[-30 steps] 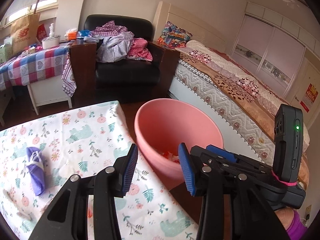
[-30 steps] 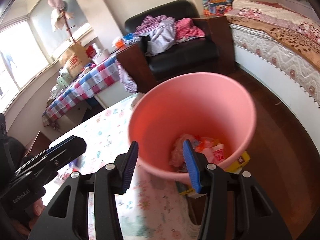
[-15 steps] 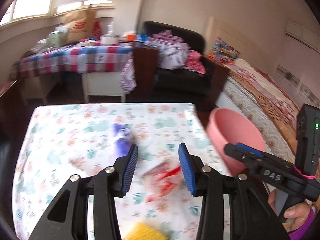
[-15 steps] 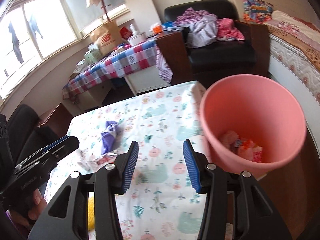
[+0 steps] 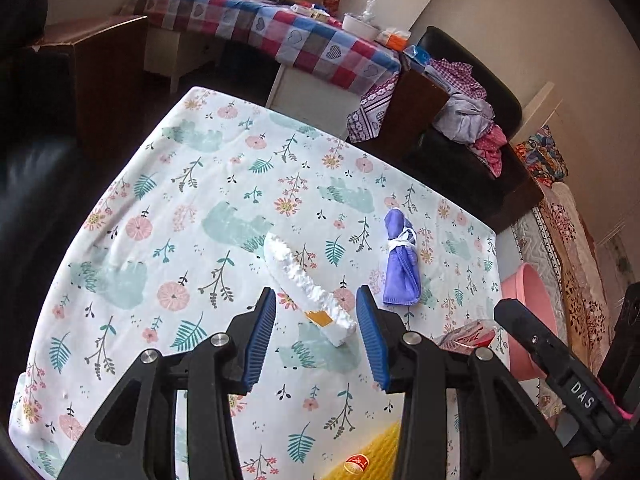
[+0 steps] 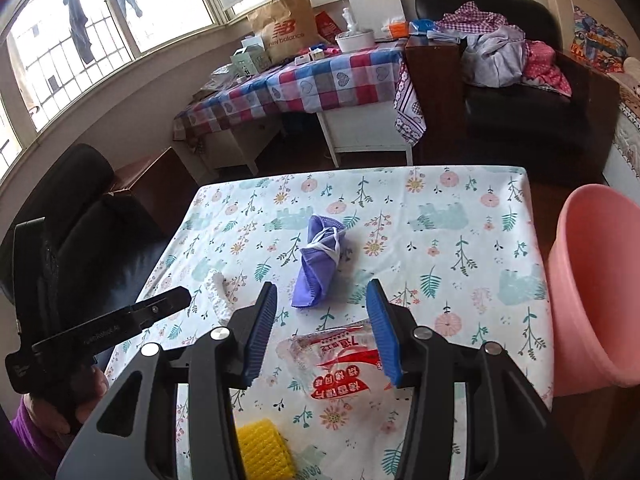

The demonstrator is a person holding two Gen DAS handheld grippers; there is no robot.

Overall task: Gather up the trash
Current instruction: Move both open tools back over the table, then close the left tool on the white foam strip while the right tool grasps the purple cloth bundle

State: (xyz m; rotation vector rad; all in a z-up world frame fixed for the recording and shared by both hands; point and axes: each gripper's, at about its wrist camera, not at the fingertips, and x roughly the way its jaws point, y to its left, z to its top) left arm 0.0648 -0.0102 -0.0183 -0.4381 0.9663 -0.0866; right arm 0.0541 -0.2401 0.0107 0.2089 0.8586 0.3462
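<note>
Trash remaining on the desk [image 5: 168,216]: a white, crinkled foam strip with an orange patch [image 5: 308,288], a rolled purple face mask bound with its white straps [image 6: 318,264], a clear plastic wrapper with red print [image 6: 340,360] and a yellow ribbed roll [image 6: 262,452].

Change noted: a second ago both tools were at the round pink plastic bin [image 6: 592,300]; both have since swung back over the floral-clothed desk, empty. Judgement: one drop-off is complete and the next pick-up is beginning.

Left tool [image 5: 316,336]: jaws apart, nothing gripped, the strip's near end lying between the tips. The strip's long axis runs from there away and leftward.

Right tool [image 6: 322,328]: jaws apart, empty, the wrapper just below the tips, the mask just beyond, lengthwise pointing away from the tool. The bin stands off the desk's edge, to the right.
</note>
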